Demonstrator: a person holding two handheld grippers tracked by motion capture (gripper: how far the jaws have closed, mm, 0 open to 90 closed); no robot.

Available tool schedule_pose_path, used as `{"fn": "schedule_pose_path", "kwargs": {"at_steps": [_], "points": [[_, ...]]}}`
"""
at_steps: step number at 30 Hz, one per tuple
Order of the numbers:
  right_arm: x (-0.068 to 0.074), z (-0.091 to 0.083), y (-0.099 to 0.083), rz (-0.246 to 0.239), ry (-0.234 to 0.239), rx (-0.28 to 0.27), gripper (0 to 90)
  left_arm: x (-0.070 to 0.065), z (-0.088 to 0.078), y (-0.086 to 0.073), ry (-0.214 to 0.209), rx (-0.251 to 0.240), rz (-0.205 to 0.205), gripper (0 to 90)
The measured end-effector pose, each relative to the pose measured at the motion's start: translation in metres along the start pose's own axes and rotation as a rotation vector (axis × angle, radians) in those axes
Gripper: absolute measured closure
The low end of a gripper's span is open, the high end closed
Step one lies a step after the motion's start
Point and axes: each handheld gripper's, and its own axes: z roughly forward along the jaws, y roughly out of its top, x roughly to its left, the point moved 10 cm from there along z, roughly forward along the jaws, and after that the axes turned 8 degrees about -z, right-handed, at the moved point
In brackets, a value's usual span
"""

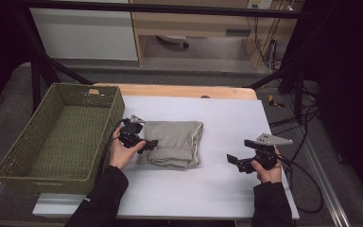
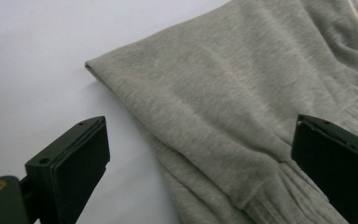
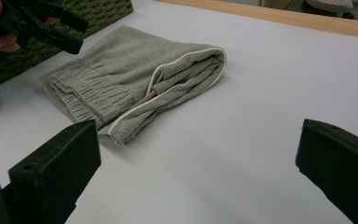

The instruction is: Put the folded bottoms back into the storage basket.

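A folded grey sweat garment with ribbed cuffs and pale piping (image 1: 176, 143) lies on the white-covered counter (image 1: 217, 184), just beside the right wall of an olive-green woven basket (image 1: 56, 137) that stands at the counter's left end. The left gripper (image 1: 147, 144) sits at the garment's left edge, on the side facing the basket; in the left gripper view its fingers (image 2: 70, 163) are spread wide and hold nothing, one over bare counter and one over the ribbed cuff. The right gripper (image 1: 238, 161) hovers well apart from the garment, on the side away from the basket, its fingers (image 3: 56, 172) also wide apart and empty.
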Motion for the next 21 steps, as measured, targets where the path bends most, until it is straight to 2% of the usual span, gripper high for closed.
{"fn": "schedule_pose_path", "kwargs": {"at_steps": [16, 21], "points": [[0.0, 0.001, 0.0, -0.002, 0.003, 0.001, 0.4, 0.015, 0.021, -0.007, 0.066, 0.047, -0.047, 12.0], [0.0, 0.001, 0.0, -0.002, 0.002, 0.0, 0.4, 0.018, 0.024, -0.009, 0.07, 0.055, -0.064, 15.2]]}}
